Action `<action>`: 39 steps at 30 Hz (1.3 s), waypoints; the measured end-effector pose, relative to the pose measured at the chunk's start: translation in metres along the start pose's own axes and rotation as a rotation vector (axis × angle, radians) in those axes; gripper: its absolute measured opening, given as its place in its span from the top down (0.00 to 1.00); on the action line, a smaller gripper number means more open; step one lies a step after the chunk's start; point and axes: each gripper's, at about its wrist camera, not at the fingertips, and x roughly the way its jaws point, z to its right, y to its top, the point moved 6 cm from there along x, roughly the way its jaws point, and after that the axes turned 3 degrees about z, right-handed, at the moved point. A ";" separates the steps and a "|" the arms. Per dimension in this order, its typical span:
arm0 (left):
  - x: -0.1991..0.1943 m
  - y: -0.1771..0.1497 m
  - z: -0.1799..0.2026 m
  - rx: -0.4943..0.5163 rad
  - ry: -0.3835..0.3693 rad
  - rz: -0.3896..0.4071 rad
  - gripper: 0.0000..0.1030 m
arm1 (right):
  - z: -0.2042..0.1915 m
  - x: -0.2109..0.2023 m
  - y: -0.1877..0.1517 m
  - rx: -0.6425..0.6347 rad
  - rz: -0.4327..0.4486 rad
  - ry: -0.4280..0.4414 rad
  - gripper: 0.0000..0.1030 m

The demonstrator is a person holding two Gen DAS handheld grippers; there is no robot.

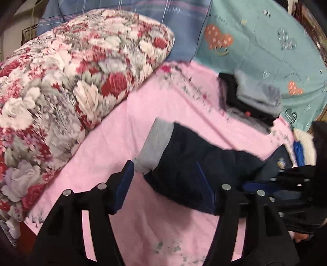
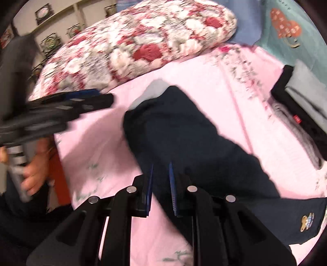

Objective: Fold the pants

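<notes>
Dark navy pants [image 1: 190, 163] with a grey lining at the leg end [image 1: 153, 143] lie folded lengthwise on the pink bedsheet [image 1: 114, 143]. My left gripper [image 1: 165, 189] is open and wide, just above the leg end, with one pad over the cloth and the other over the sheet. In the right wrist view the pants [image 2: 179, 131] run away from me toward the quilt. My right gripper [image 2: 161, 187] has its pads close together with dark cloth of the pants' near edge between them. A small bear patch [image 2: 307, 222] shows near the waist. The left gripper [image 2: 71, 106] hovers left of the leg end.
A rolled floral quilt [image 1: 71, 86] lies along the left of the bed. A stack of folded dark and grey clothes [image 1: 251, 102] sits at the right. Behind are a teal heart-print cover [image 1: 265, 41] and a blue striped pillow [image 1: 163, 18]. A hand [image 2: 34, 174] holds the left gripper.
</notes>
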 end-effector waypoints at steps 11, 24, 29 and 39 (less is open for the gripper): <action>0.103 -0.028 0.031 -0.065 -0.092 -0.283 0.96 | 0.031 -0.015 -0.028 0.199 -0.063 0.103 0.71; 0.106 -0.037 0.024 -0.030 -0.117 -0.206 0.96 | 0.375 -0.107 -0.118 0.962 -0.203 -0.478 0.47; 0.106 -0.038 0.022 -0.033 -0.128 -0.205 0.96 | 0.445 -0.078 -0.128 1.113 -0.267 -0.557 0.47; 0.108 -0.038 0.023 -0.028 -0.130 -0.207 0.96 | 0.467 -0.061 -0.150 1.177 -0.270 -0.567 0.65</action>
